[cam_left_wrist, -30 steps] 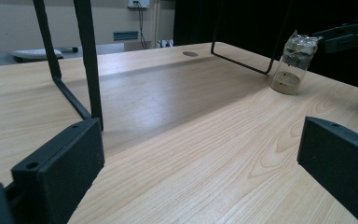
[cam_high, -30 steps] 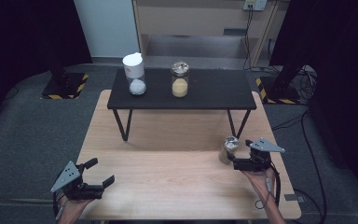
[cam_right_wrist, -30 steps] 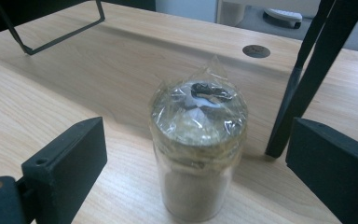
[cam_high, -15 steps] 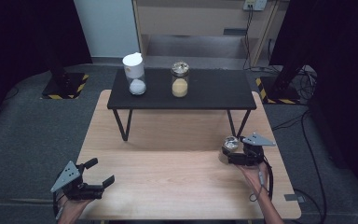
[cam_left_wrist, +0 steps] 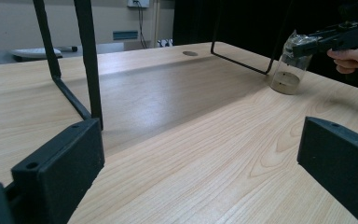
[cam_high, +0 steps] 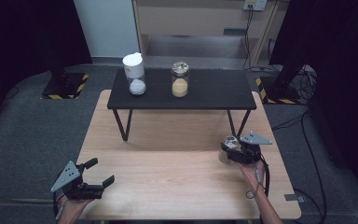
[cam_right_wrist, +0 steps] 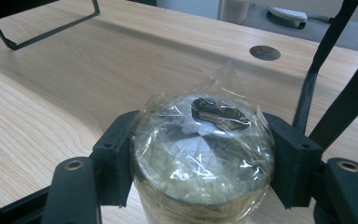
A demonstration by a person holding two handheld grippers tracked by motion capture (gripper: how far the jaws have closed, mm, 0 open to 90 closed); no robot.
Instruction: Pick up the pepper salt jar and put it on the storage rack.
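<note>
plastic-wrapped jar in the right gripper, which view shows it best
The right gripper view: the jar is close, its wrapped top between the jaws. The left gripper view shows the jar far off from the side; the high view shows it small.

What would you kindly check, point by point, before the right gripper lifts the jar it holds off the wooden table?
1. Right gripper closed on both sides of the jar, near its top: ok.
2. Plastic wrap over the jar's mouth in place: ok, though crinkled.
3. Jar upright, base on the wooden table: ok in the left gripper view.
4. Left gripper open, holding nothing, far from the jar: ok.
5. Free room on the black shelf beside the yellow-filled jar and white-lidded jar: ok.
6. Firmness of the grip: cannot tell.
</note>
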